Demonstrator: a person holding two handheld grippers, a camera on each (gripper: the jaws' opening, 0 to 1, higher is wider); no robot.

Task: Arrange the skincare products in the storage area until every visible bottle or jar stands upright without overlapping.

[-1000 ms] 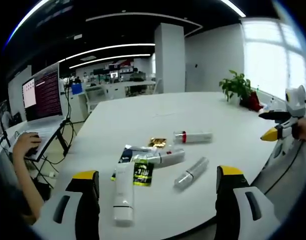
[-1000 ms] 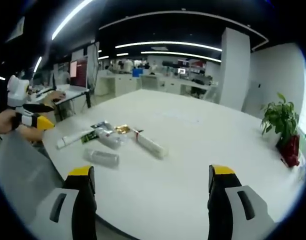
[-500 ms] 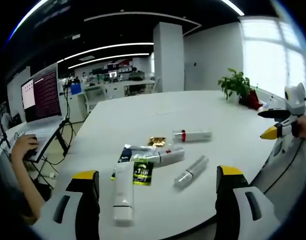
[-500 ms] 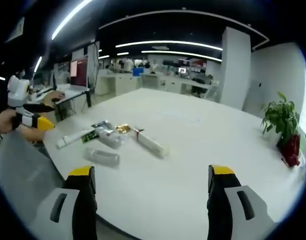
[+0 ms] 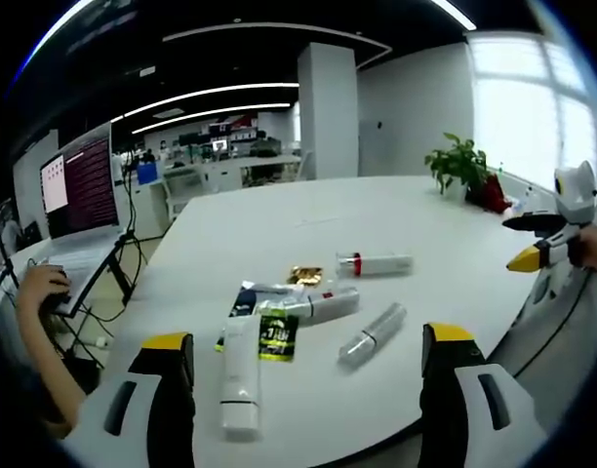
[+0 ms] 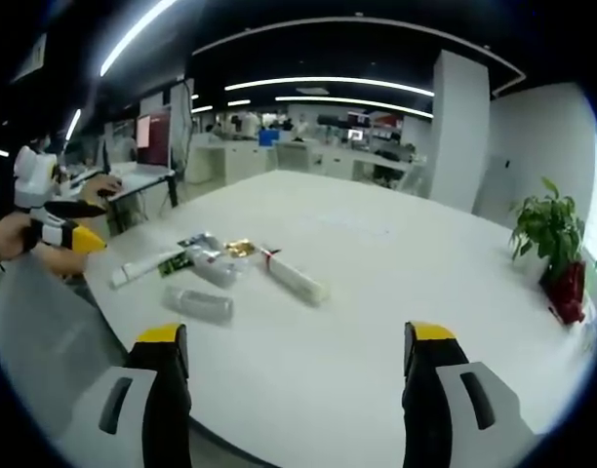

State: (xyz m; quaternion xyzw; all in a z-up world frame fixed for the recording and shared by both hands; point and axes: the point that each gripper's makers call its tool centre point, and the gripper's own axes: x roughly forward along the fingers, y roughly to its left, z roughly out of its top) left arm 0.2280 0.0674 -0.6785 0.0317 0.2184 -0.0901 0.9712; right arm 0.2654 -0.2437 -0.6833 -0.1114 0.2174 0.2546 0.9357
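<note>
A large white table [image 5: 279,234] is seen in an open office, carrying a loose cluster of skincare products near its front edge. A potted plant [image 5: 461,168] is set at the far side of the table, well apart from the products. A laptop [image 5: 79,190] is shown on a separate stand to the left, with a person's hand [image 5: 40,288] beside it.

The left hand-held gripper [image 5: 308,375] is held released, with jaws wide apart and nothing between them, above the near edge of the table. The right hand-held gripper [image 6: 297,375] is likewise spread open and empty.

All products are lying on their sides. A white tube [image 5: 240,375] is placed nearest, touching a green-and-black sachet [image 5: 278,336]. A capped white bottle [image 5: 320,305] lies partly over the sachet and a dark packet [image 5: 245,300]. A clear bottle [image 5: 373,335] lies just beside, apart from the others. A red-collared white bottle [image 5: 375,263] lies farther back, near a small gold wrapper [image 5: 305,276].
</note>
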